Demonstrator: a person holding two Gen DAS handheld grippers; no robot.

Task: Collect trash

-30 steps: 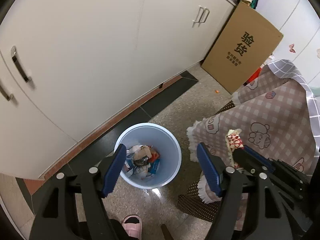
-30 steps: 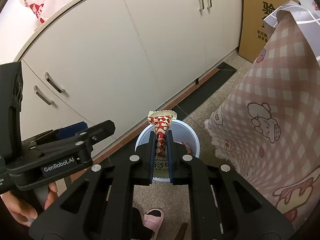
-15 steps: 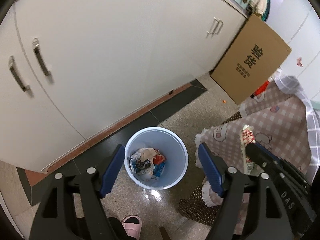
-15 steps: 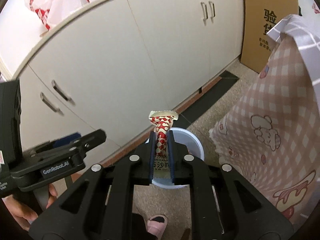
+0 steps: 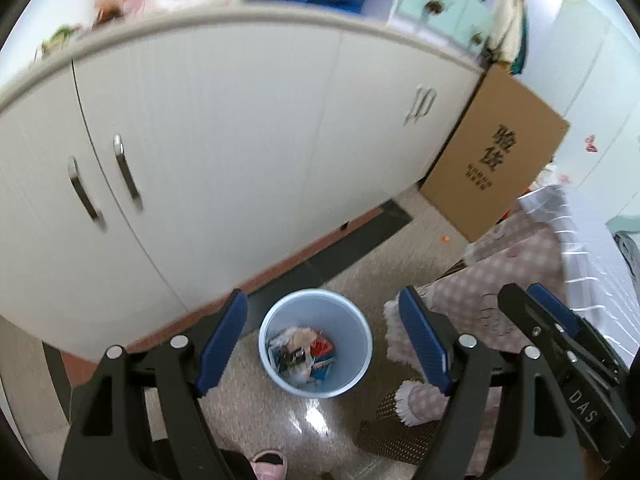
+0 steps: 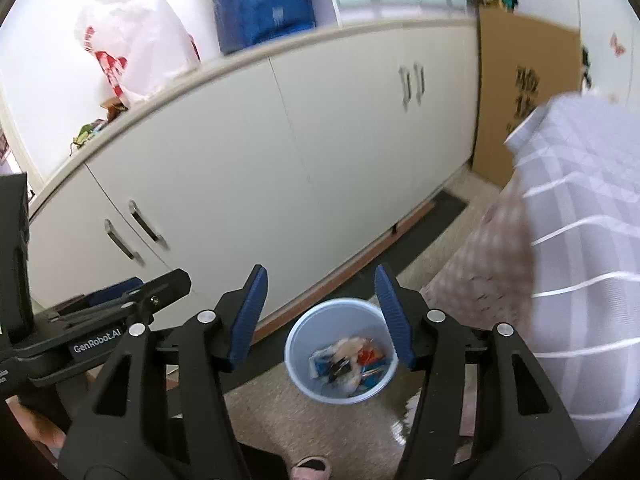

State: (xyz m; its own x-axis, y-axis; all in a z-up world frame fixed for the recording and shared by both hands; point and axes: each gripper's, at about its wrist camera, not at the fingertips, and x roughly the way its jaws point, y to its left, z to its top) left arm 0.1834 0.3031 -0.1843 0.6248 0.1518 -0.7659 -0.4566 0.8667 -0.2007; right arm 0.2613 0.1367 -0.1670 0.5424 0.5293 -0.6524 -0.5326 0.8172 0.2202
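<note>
Right gripper (image 6: 322, 314) opening above the pale blue trash bin (image 6: 298, 372), nothing between its blue pads (image 6: 248, 320). Left gripper (image 5: 324, 340) spread wide and empty, also over the bin. Wrappers and crumpled packets (image 5: 302, 354) piled inside, on the speckled floor (image 5: 280, 424) near white cabinets (image 5: 224, 152) and a pink checked cloth (image 5: 520, 264).

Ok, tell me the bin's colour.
Light blue bin, with mixed wrappers inside; the left wrist view shows it best.
</note>
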